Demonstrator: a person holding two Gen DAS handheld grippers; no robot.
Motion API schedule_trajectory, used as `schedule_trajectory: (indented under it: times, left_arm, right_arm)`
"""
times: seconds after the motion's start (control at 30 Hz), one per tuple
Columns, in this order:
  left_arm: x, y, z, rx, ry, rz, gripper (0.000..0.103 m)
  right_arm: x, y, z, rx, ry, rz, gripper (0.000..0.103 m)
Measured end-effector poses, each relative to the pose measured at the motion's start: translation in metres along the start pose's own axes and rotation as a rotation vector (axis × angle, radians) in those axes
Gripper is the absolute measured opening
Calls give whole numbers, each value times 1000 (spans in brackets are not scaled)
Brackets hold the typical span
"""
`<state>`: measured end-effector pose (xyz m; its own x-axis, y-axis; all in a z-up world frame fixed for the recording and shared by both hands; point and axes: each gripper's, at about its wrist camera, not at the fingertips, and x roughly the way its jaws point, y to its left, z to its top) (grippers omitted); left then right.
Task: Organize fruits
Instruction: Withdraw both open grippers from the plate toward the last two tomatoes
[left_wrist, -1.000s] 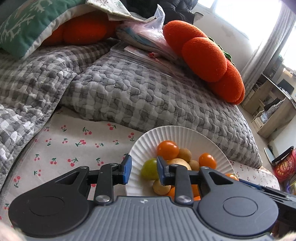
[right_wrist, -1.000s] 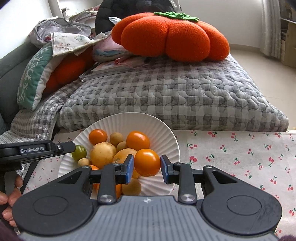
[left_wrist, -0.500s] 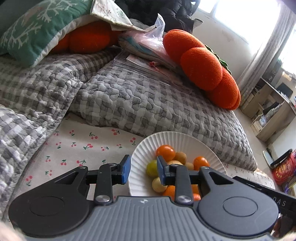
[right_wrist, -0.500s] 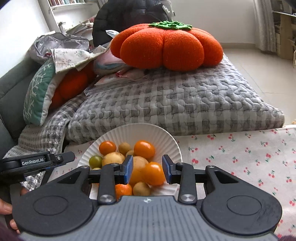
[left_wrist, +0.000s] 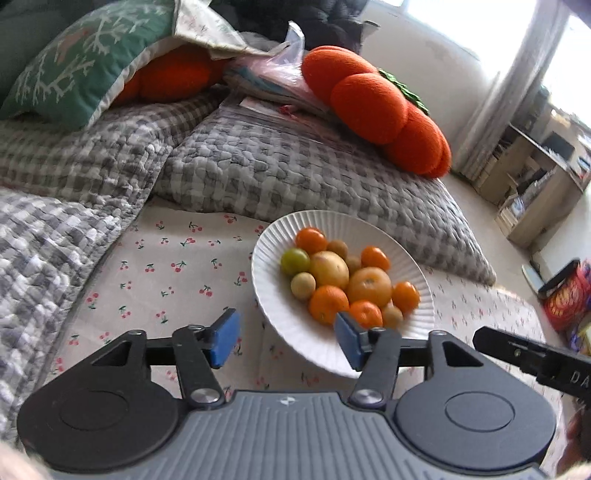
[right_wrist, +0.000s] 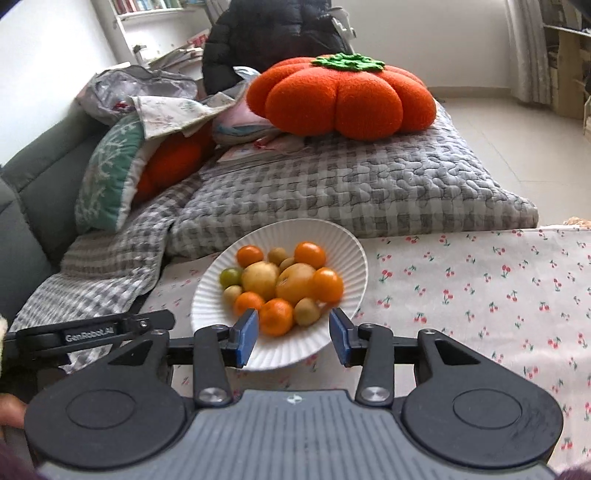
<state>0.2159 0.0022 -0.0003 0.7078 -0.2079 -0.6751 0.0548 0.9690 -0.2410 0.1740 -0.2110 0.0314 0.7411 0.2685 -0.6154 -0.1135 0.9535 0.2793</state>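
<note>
1. Left gripper (left_wrist: 286, 341) just opening wide, empty, backed off the plate (left_wrist: 275, 314); right gripper (right_wrist: 291, 338) opening too, empty.
2. Fruits (right_wrist: 280, 282) piled on plate, beside grey quilt (right_wrist: 351, 192).
3. Likely finished.

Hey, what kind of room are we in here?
Most likely a home living room: a grey sofa piled with a pumpkin-shaped cushion and checked quilts, a bookshelf behind, and a white plate of fruit on a cherry-print cloth.
</note>
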Motion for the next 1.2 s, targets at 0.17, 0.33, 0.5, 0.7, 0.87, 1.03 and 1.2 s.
schedule_trajectory:
  times: [0.17,0.33,0.5,0.7,0.87,1.03,1.2]
  left_arm:
    - [-23,-6,-18,44,-25,33,69]
    - [-35,-11,-31,52,-23,15,76]
    - [-41,-17,-46,89,-27,25,81]
    - [-43,-12,-59,77,4,21,81]
    - [-45,-19,-72,105,29,25,81]
    - [-38,-18,-77,113,63,49,81]
    - [-34,-19,-81,122,77,55,81]
  right_arm:
    - [-25,13,-17,-42,-11,53,44]
    - [-40,25,-32,-71,2,80,52]
    - [-51,31,-47,-98,19,97,55]
    - [-58,33,-63,-121,44,106,58]
    - [-60,43,-75,-185,60,101,58]
    - [-54,52,-84,-238,92,94,58]
    - [-43,61,-93,-289,136,63,58]
